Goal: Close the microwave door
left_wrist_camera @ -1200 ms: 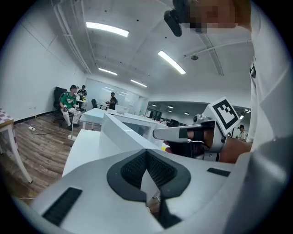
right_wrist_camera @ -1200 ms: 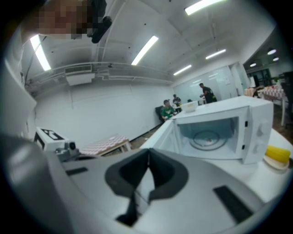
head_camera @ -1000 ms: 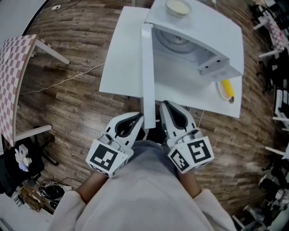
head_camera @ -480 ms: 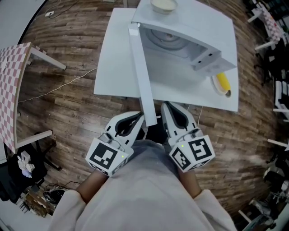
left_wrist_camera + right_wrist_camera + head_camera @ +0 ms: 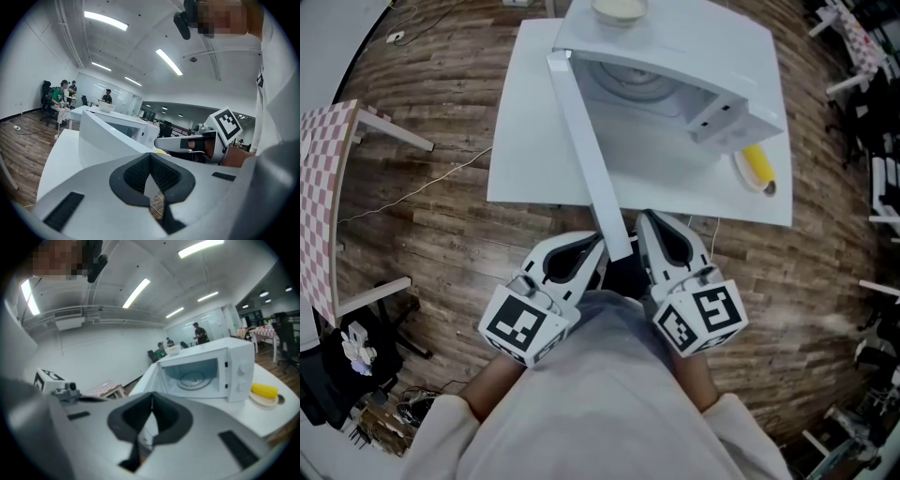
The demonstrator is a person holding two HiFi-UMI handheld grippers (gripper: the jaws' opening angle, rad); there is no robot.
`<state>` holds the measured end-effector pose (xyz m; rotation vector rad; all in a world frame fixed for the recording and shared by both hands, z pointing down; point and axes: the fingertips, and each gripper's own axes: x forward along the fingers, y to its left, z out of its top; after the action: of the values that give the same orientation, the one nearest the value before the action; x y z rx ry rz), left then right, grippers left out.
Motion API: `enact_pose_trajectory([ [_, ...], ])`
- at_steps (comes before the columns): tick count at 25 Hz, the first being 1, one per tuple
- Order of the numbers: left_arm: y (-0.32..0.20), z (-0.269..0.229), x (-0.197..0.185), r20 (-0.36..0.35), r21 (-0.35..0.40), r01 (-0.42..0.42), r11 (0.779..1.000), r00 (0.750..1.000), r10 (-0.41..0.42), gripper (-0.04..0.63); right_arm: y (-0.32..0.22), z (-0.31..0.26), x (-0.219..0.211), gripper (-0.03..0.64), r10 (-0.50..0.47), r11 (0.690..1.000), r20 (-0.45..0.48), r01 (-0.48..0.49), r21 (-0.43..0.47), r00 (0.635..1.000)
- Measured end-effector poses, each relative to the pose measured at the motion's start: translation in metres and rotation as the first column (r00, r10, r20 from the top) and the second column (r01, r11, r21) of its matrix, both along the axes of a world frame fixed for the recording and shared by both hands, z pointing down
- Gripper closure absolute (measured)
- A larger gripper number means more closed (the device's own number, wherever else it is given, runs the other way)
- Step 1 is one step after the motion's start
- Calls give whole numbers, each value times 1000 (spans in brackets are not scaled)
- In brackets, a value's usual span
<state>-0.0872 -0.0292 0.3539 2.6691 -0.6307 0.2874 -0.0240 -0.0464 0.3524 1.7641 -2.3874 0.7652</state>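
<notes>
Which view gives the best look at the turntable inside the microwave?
The right gripper view: it looks straight into the open cavity, so the turntable shows whole. The head view catches only part of it beneath the top of the microwave. In the left gripper view the open door hides it.

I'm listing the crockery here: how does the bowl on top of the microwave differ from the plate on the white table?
The bowl sits up on the microwave; the plate lies lower, on the white table beside it. The bowl shows only a pale inside; the plate carries a yellow item. The bowl looks deeper, the plate flatter. Both are round and pale.
</notes>
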Motion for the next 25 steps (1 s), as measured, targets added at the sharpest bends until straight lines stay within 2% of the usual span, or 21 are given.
enact_pose_trajectory([
  [21,-9,-5,47,-18,16,-88,996,996,88,581,-4,3,45,594,84,996,0,-84,-15,996],
  [25,-11,-8,54,-14,-5,-86,996,996,86,581,-7,2,52,594,96,995,-2,-96,-17,995],
])
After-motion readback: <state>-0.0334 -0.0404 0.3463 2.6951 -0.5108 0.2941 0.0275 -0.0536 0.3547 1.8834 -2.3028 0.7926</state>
